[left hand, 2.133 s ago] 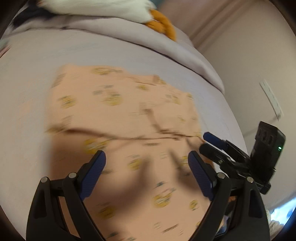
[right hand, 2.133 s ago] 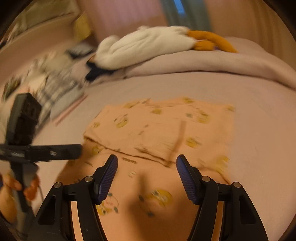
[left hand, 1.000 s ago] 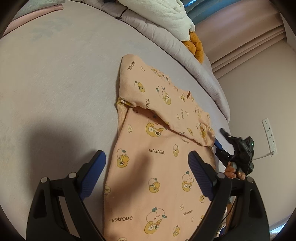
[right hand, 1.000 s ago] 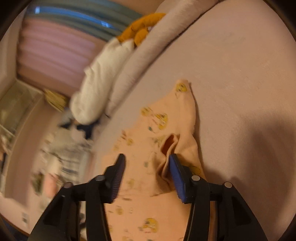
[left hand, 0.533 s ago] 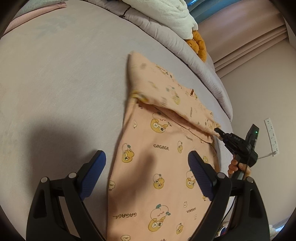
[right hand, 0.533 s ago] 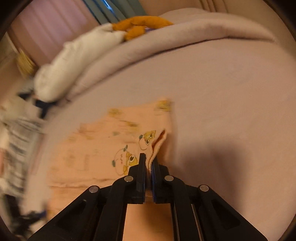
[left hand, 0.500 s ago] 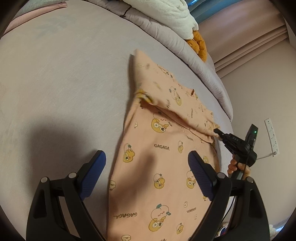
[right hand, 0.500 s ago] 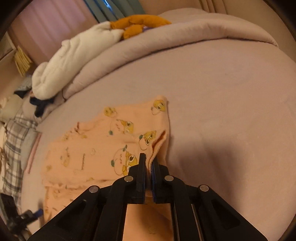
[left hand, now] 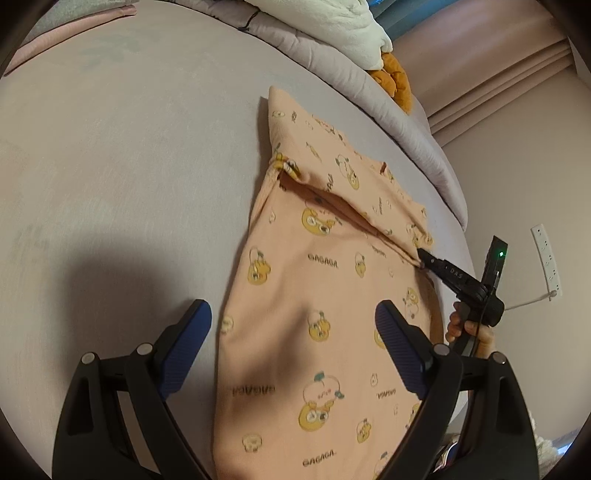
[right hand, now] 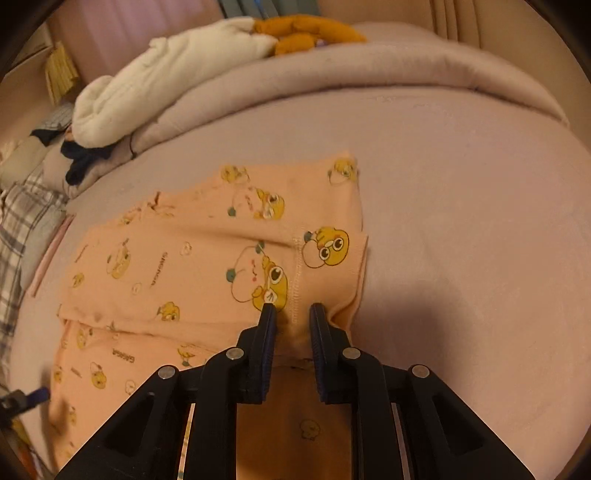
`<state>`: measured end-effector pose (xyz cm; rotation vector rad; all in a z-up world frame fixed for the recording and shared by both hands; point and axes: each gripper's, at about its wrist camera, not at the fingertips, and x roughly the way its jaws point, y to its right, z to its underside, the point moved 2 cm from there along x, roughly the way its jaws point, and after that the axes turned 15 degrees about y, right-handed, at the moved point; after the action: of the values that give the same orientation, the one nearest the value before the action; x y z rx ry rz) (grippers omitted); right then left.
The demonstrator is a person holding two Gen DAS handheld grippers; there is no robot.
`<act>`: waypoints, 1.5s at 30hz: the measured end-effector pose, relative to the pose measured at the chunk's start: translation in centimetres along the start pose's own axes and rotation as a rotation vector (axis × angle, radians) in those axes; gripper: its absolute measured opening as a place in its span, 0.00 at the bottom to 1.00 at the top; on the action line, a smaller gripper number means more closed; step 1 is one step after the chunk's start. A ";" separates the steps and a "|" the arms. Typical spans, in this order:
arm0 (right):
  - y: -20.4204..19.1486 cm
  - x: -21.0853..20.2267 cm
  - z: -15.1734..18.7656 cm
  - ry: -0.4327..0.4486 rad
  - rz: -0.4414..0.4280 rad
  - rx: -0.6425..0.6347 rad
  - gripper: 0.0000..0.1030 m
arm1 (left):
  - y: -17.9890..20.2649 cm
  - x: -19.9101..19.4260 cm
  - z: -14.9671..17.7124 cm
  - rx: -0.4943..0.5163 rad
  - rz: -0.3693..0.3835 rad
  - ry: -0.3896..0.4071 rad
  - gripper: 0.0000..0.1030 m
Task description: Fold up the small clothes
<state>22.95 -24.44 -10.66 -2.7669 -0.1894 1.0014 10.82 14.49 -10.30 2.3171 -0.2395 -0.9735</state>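
On the bed (left hand: pixel 122 155), the left gripper (left hand: pixel 291 325) hangs over the near part of the garment (left hand: pixel 317 295), its blue pads (left hand: pixel 186 341) spread wide with nothing between them; the left pad is above bare sheet just beside the cloth's left edge, the right pad above the printed cloth. The garment is a peach piece with yellow cartoon figures, lying flat on the bed with its long axis running from the near edge away toward the duvet (left hand: pixel 369 85), its far end folded back over itself so a flap crosses it at a slant. At the flap's right corner sits the right gripper (left hand: pixel 424 256), held by a hand (left hand: pixel 469 330). In the right wrist view that gripper (right hand: pixel 291 314) has just been opening a little after a pinch, and a ridge of the garment's (right hand: pixel 207 266) folded edge stands between its narrowly parted jaws, apparently no longer clamped. Beyond the garment, against the duvet (right hand: pixel 369 74), lie a white blanket (right hand: pixel 166 74) and an orange plush (right hand: pixel 306 33).
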 end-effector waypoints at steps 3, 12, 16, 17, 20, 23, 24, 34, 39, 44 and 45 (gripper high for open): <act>-0.1 -2.3 -0.3 0.008 -0.062 0.049 0.22 | 0.3 -0.9 0.7 0.025 -0.008 -0.006 0.88; 1.0 -9.8 4.7 -0.063 -0.189 0.061 0.47 | -0.2 -3.4 3.5 0.042 0.007 -0.041 0.88; 3.7 -12.5 8.4 -0.131 -0.171 0.084 0.47 | -0.7 -4.1 5.5 0.036 0.029 -0.084 0.88; 3.9 -12.9 8.9 -0.148 -0.177 0.095 0.47 | -0.8 -4.3 5.8 0.031 0.037 -0.090 0.88; 4.7 -14.3 10.2 -0.184 -0.204 0.126 0.47 | -1.0 -4.6 6.9 0.018 0.060 -0.104 0.88; 3.7 -14.7 10.9 -0.207 -0.252 0.154 0.47 | -0.9 -4.7 7.3 0.004 0.091 -0.107 0.88; 3.4 -14.4 11.2 -0.222 -0.284 0.167 0.47 | -0.8 -4.6 7.3 -0.002 0.098 -0.109 0.88; 1.6 -10.7 10.6 -0.210 -0.424 0.261 0.47 | 0.5 -2.0 6.3 -0.022 0.145 -0.098 0.79; 2.0 -9.3 9.8 -0.192 -0.467 0.346 0.47 | 0.1 -1.1 5.5 -0.042 0.142 -0.092 0.68; 2.0 -10.5 10.4 -0.201 -0.491 0.329 0.47 | -0.2 -1.9 6.3 -0.033 0.146 -0.112 0.47; 2.0 -10.8 10.8 -0.208 -0.498 0.325 0.47 | -0.3 -2.2 6.8 -0.027 0.152 -0.118 0.47</act>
<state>7.88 -26.95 -12.52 -2.1650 -0.6465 1.0617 4.52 12.40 -12.85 2.1840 -0.4407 -1.0310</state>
